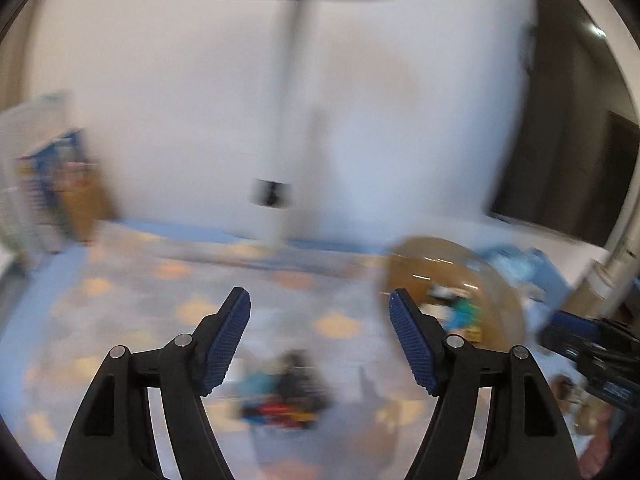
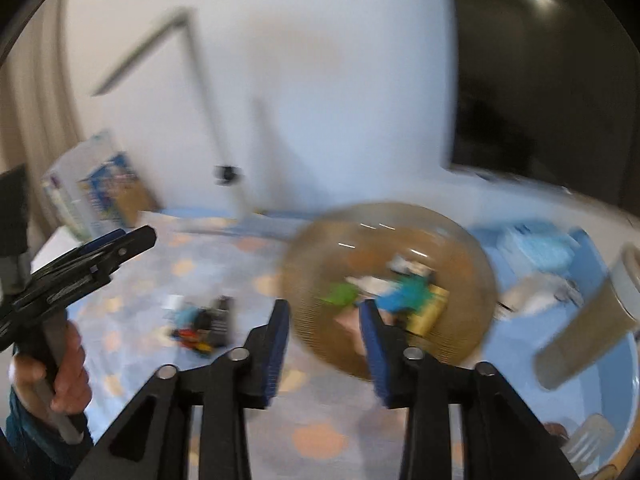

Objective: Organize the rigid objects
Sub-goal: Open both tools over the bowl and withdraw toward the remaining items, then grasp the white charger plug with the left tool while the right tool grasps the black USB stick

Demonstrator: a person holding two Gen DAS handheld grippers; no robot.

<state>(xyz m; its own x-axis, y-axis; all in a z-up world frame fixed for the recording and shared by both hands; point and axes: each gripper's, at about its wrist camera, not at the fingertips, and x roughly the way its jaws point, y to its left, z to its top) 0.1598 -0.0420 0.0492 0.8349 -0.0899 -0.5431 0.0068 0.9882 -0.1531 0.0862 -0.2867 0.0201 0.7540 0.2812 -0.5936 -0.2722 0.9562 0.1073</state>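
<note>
Both views are motion-blurred. A small pile of rigid toys [image 1: 284, 396], black, red, blue and yellow, lies on a blue cloth with orange spots [image 1: 168, 308]. It also shows in the right wrist view [image 2: 204, 326]. A round brown mesh basket [image 2: 390, 288] holds several toys, green, teal and yellow; it also shows in the left wrist view [image 1: 452, 292]. My left gripper [image 1: 320, 296] is open and empty above the pile. My right gripper [image 2: 324, 308] is open and empty in front of the basket's near rim. The left gripper [image 2: 80, 256] appears at left in the right wrist view, held by a hand.
A white lamp stand [image 1: 288, 120] rises at the back by a white wall. Boxes [image 1: 52, 176] stand at back left. Blue packets [image 2: 536, 248] and a grey cup-like object [image 2: 588, 328] lie to the right of the basket. A dark screen [image 1: 576, 160] is at right.
</note>
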